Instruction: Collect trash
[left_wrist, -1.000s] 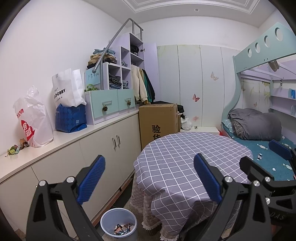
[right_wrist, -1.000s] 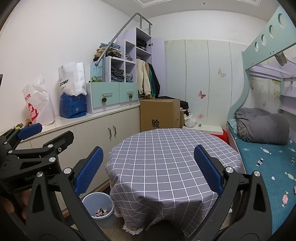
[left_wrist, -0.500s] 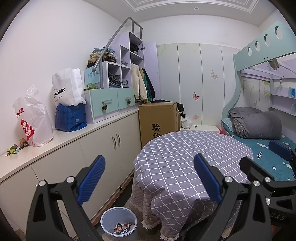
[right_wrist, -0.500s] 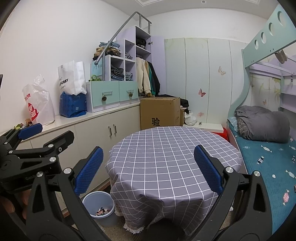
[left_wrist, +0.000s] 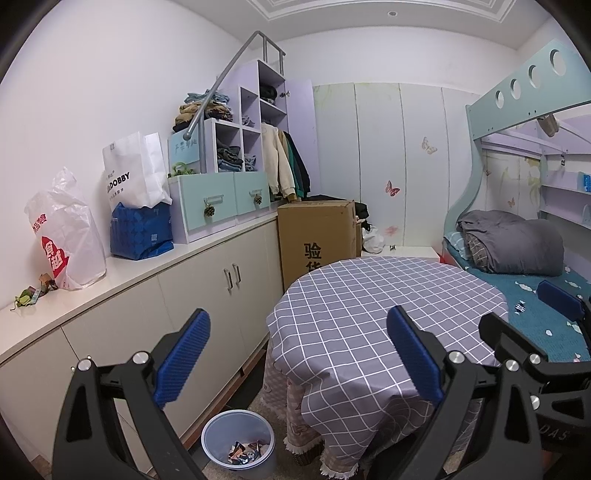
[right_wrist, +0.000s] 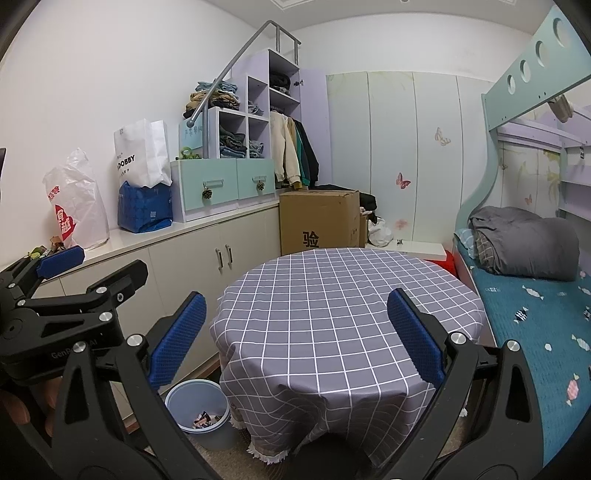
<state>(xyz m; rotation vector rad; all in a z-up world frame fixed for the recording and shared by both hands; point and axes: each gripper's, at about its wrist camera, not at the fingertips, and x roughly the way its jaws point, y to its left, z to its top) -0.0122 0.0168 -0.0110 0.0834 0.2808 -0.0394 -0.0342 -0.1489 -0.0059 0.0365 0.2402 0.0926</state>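
Blue plastic bin (left_wrist: 238, 443), lower left of the left wrist frame beside the round table (left_wrist: 388, 314), already contains wrappers (left_wrist: 245, 452). Small scraps (left_wrist: 31, 293) lie on the counter (left_wrist: 147, 264) at far left, judged still uncollected. Tablecloth shows no litter. Left gripper (left_wrist: 295, 362) and right gripper (right_wrist: 295, 338): jaws wide apart, holding and touching nothing.

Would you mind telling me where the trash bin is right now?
The blue trash bin stands on the floor at the bottom left of both views, between the white cabinets and the checked tablecloth.
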